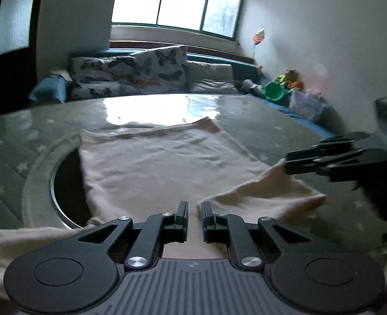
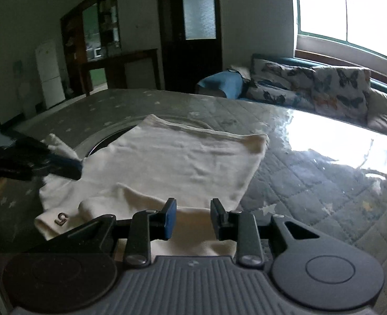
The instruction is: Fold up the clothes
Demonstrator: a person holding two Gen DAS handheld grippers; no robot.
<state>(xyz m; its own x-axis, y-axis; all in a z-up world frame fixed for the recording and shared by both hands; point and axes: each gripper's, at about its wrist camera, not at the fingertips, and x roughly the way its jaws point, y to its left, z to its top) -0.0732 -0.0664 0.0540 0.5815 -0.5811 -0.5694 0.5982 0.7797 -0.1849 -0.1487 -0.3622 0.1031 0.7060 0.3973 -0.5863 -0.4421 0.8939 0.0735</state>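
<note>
Both claws, left claw (image 1: pixel 194 216) and right claw (image 2: pixel 193 218), gape over the white garment (image 2: pixel 172 162), its sleeves partly hidden.

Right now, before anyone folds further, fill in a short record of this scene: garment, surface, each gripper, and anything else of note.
garment: cream top, mostly flat, near edge rumpled
surface: quilted table cover with stars
left gripper: fingers narrowly apart over the cloth; grip unclear
right gripper: fingers wide apart above the cloth
marking: number 5 on a cuff
background: butterfly cushions under the window
</note>
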